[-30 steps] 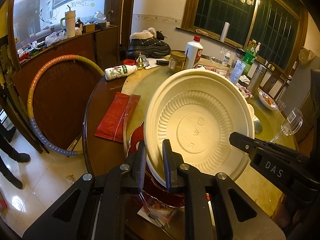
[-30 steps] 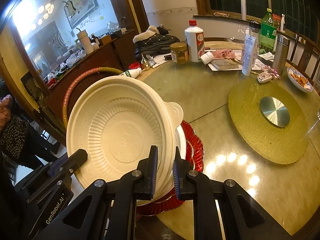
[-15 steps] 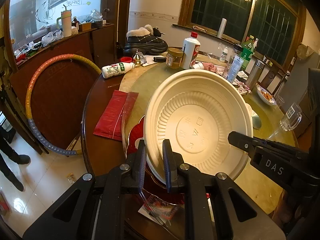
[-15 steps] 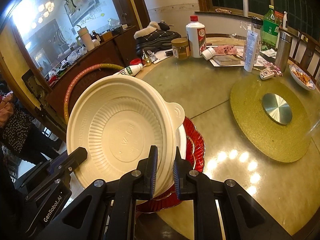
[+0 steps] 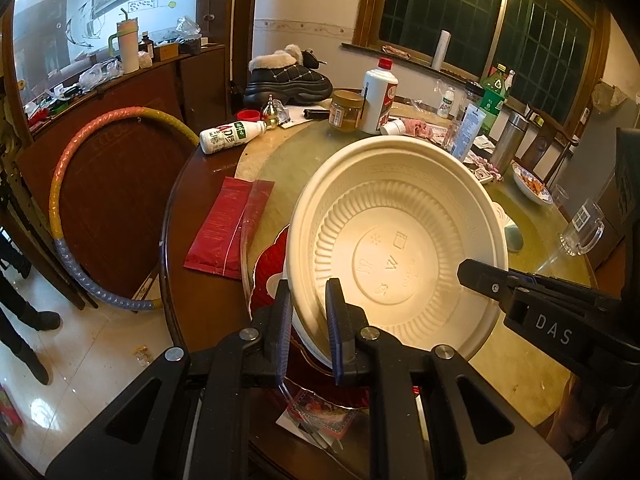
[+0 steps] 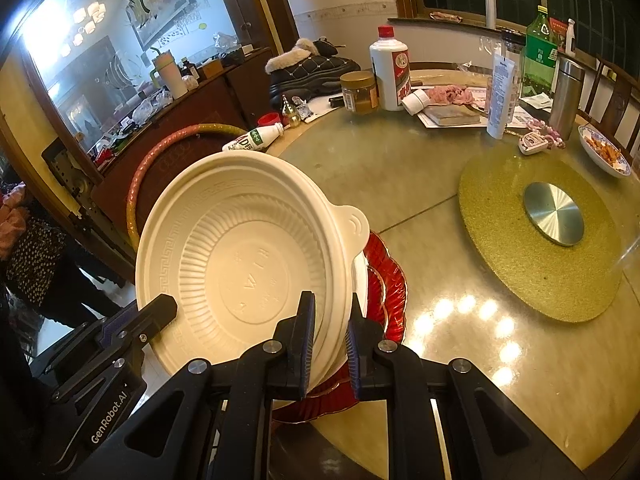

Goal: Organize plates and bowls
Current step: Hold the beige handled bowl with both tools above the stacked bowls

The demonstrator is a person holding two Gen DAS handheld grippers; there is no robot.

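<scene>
Both grippers grip one cream disposable plastic bowl by its rim, on opposite sides. Left gripper: fingers clenched on the bowl's near-left rim, one finger inside the wall, one outside. Right gripper: fingers clamped on the near-right rim, same way, wall pinched between them. In the left wrist view the right gripper's finger tip shows at the bowl's right edge; in the right wrist view the left gripper sits at the bowl's lower left.

Bowl is tilted, its ribbed inside facing both cameras, a tab handle sticking out just ahead of the right fingers. Directly below the fingers and bowl: a red scalloped plate on the tabletop, with a white dish rim showing between plate and bowl. Whether the bowl touches that dish cannot be told.

Left of the left fingers, a red packet lies flat. Far ahead: a white liquor bottle and a jar. Right of the right fingers, well apart, a gold turntable mat.
</scene>
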